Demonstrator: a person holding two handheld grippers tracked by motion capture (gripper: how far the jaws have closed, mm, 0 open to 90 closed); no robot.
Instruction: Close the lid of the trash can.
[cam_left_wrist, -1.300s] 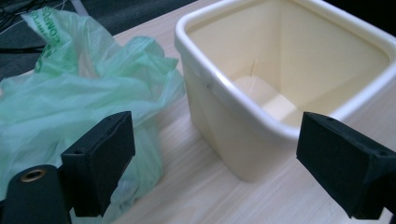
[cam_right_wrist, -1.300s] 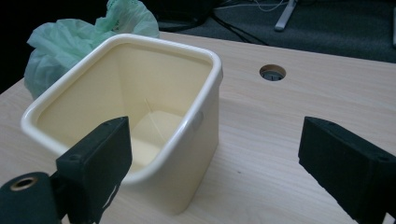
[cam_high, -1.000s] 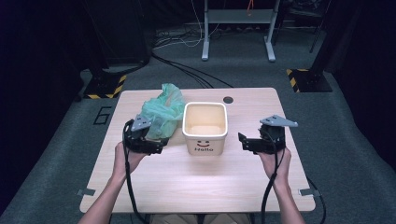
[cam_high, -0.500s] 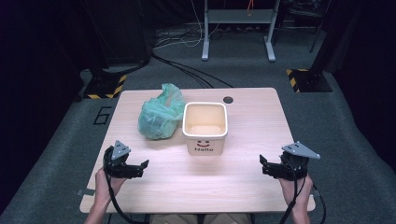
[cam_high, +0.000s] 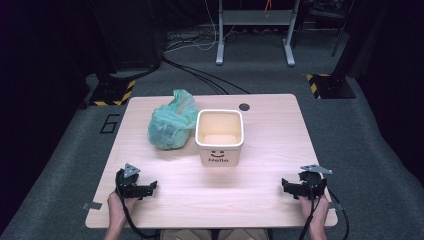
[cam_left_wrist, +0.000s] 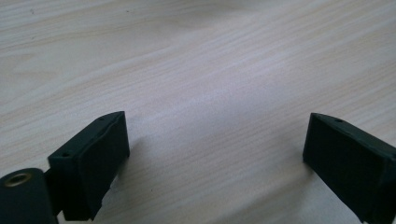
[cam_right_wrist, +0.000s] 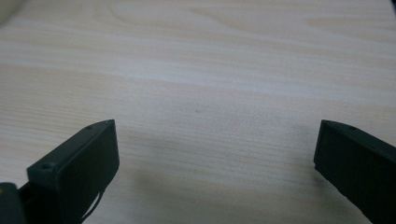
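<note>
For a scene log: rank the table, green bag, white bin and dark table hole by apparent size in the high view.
1. table
2. white bin and green bag: too alike to rank
3. dark table hole

Pale matt wood-grain table (cam_high: 260, 190), crinkly green plastic bag (cam_high: 170, 125), smooth cream plastic bin (cam_high: 220, 150)

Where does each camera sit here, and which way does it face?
High view: above the person's side, looking forward and down on the table, bin and bag; forearms, hands and both grippers show.
Left gripper view: on the left gripper, facing bare tabletop between open jaws.
Right gripper view: on the right gripper, likewise.
Shared: the wooden tabletop.
</note>
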